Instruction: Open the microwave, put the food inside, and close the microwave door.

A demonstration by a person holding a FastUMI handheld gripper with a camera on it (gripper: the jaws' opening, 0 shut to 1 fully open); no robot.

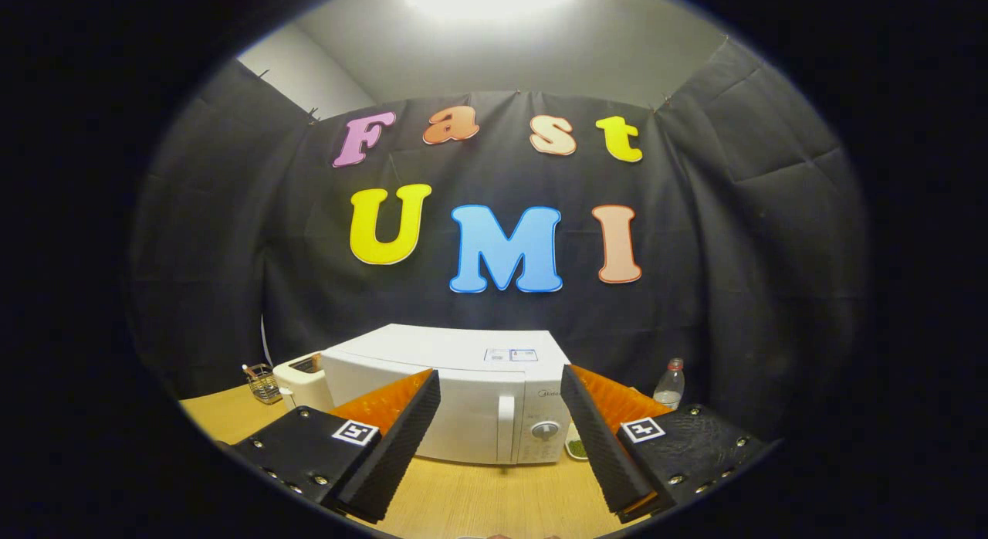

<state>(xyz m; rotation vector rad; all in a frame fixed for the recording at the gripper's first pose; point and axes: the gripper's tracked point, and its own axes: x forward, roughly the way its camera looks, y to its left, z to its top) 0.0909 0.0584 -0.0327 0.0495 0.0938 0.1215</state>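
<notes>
tool [500, 384] level, spread wide facing microwave [455, 392].

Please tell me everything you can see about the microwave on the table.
The microwave is a white box that looks like painted metal and plastic. It stands upright on the wooden table, its front facing the camera and its door shut. A vertical white handle sits at the door's right edge, beside a control panel with a round knob. A sticker lies on its top. A white toaster stands close at its left. The hand-held gripper is open, its fingers short of the door.
</notes>
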